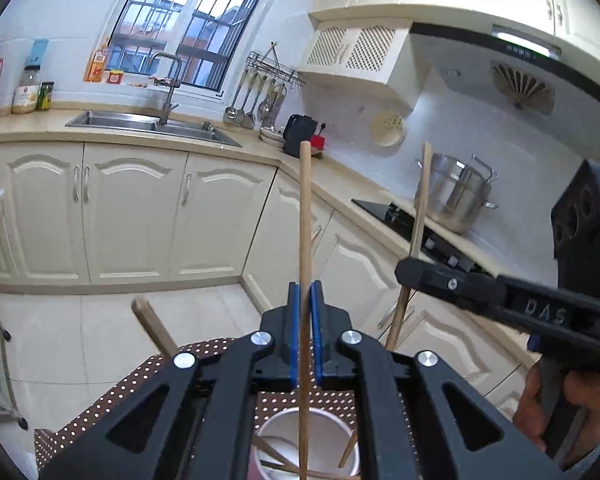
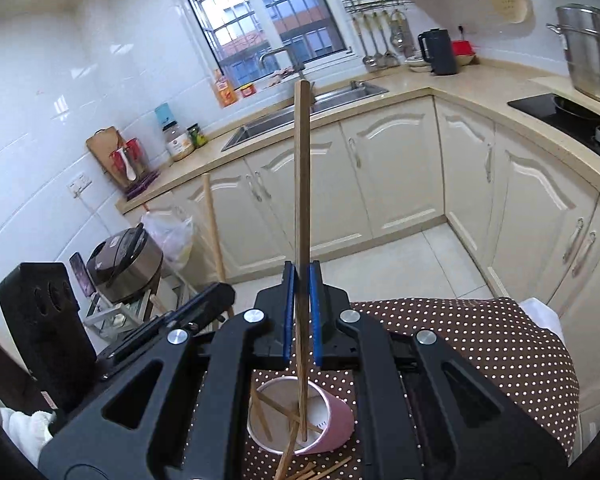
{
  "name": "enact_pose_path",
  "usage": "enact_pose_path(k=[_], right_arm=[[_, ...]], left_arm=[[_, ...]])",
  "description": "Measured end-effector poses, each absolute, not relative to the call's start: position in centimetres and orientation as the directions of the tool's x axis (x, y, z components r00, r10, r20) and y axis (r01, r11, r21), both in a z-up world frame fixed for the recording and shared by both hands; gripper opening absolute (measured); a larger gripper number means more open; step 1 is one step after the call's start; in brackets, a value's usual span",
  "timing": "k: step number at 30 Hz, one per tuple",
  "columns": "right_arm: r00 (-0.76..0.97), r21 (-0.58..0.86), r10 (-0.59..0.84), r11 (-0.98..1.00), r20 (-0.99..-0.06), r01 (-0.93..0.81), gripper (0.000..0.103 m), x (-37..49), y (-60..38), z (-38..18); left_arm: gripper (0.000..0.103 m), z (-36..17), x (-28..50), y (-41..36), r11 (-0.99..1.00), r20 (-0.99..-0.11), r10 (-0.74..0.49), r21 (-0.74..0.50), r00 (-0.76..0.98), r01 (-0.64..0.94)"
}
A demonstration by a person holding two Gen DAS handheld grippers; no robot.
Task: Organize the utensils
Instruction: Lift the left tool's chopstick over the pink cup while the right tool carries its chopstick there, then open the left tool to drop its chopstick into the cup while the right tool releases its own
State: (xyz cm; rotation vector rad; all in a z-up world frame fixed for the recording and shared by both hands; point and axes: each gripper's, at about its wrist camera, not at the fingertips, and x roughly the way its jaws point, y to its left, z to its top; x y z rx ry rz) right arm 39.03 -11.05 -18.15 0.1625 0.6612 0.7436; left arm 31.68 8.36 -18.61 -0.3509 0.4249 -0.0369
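While each chopstick is pinched upright, its lower tip is seen over the pink cup (image 2: 300, 420) at lower centre: left gripper (image 1: 305, 332) clamps one (image 1: 305, 240), right gripper (image 2: 300, 312) another (image 2: 301, 200), straight above.

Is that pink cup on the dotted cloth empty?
No, the pink cup already holds several wooden chopsticks leaning inside it.

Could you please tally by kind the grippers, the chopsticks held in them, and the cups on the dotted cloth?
Grippers: 2, the left gripper and the right gripper
Held chopsticks: 2, the left chopstick and the right chopstick
Cups: 1, the pink cup
Total: 5
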Motion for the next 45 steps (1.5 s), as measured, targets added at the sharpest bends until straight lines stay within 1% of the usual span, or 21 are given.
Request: enact_pose_path(k=[7,15,20,21,22,23,28,36,45], right_arm=[[0.516,0.363,0.683,0.720,-0.517,-0.591,0.008,38.4,-11.5,-19.0],[0.498,0.313,0.670,0.718,-0.550,-0.621,0.008,36.4,-11.9,-19.4],[0.471,0.328,0.670,0.715,-0.574,-0.617,0.008,35.3,-12.5,-20.3],[0.466,0.334,0.671,0.714,-0.577,-0.615,0.008,35.1,-12.7,-20.4],[0.461,0.336,0.670,0.714,-0.581,-0.614,0.008,34.9,-12.8,-20.5],[0.458,0.337,0.669,0.714,-0.585,-0.614,0.008,34.7,-12.9,-20.6],[0.439,0.343,0.671,0.709,-0.597,-0.616,0.008,33.5,-13.2,-20.4],[0.431,0.355,0.659,0.721,-0.616,-0.595,0.009,32.6,-13.8,-20.3],[0.445,0.367,0.623,0.761,-0.643,-0.535,0.009,31.6,-14.2,-19.7]], left_arm=[[0.005,-19.6,30.1,7.7,0.952,-0.445,-0.106,-0.305,0.889,-0.040],[0.005,-20.4,27.6,7.3,0.957,-0.524,-0.107,-0.285,0.845,-0.055],[0.007,-20.6,26.7,6.9,0.961,-0.561,-0.118,-0.274,0.819,-0.049],[0.010,-20.6,26.6,6.8,0.961,-0.572,-0.122,-0.273,0.811,-0.048],[0.017,-20.7,26.5,6.8,0.961,-0.577,-0.119,-0.270,0.808,-0.052],[0.020,-20.7,26.3,6.8,0.961,-0.580,-0.117,-0.270,0.806,-0.055],[0.030,-20.6,25.0,6.9,0.956,-0.609,-0.107,-0.281,0.786,-0.087],[0.039,-19.5,23.0,7.5,0.953,-0.641,-0.074,-0.271,0.764,-0.135],[0.048,-18.6,21.8,7.6,0.962,-0.667,-0.061,-0.238,0.742,-0.134]])
